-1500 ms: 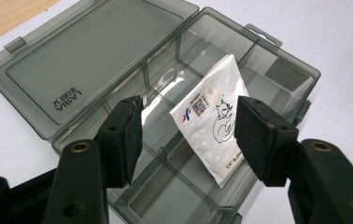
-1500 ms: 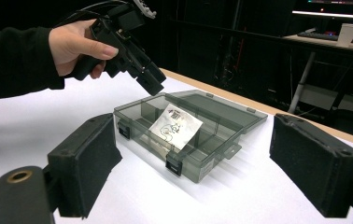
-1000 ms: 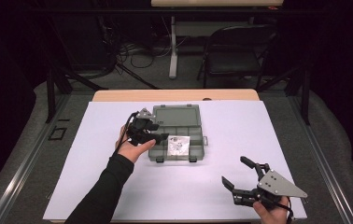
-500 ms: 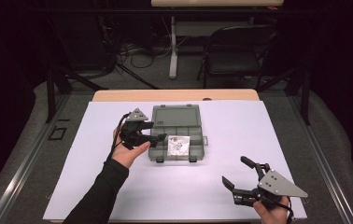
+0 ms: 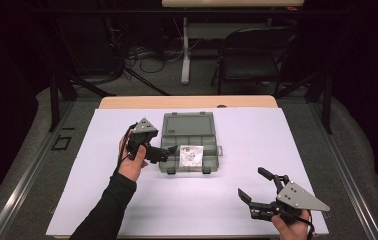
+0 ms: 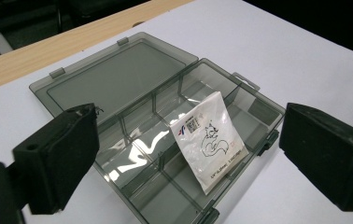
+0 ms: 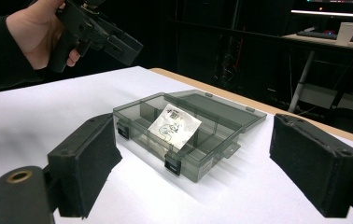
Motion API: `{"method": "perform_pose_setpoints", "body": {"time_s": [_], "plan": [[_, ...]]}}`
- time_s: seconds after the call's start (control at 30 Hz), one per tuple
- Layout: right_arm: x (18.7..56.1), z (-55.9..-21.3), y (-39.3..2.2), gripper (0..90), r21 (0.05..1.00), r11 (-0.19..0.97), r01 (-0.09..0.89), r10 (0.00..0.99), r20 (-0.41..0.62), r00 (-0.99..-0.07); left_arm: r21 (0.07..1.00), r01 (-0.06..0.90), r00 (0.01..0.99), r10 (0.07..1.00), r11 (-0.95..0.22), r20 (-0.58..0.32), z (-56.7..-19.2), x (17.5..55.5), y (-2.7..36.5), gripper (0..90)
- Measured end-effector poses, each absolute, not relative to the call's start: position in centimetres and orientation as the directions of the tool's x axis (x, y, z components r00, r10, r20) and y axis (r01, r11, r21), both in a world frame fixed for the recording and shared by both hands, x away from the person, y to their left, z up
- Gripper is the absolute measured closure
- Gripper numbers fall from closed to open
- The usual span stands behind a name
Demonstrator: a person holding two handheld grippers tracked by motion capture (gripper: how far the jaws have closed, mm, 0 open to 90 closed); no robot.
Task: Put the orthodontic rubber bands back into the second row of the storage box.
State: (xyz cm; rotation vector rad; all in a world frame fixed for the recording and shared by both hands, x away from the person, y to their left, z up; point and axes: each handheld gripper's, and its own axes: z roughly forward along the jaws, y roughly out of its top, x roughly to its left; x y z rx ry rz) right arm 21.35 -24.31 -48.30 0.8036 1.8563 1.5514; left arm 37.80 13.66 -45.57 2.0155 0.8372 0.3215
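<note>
My left gripper (image 5: 163,154), fingers just opened and empty, hovers at the box's (image 5: 189,134) left edge, the packet (image 5: 191,155) beside it; right gripper (image 5: 255,186) gapes far off.

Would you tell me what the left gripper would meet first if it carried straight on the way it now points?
Probably the white packet leaning in the open grey organiser box. The left gripper, its jaws having just been opening with nothing between them, looks straight at it, though depth is hard to judge.
</note>
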Motion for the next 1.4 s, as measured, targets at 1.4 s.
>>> {"method": "perform_pose_setpoints", "body": {"time_s": [1.4], "plan": [[21.3,-48.2,-24.6,14.3,0.987,0.14,0.081,0.766,-0.056,-0.641,0.916,0.302,0.754,0.654,-0.265,-0.06,-46.7,29.5,18.2,0.4]]}}
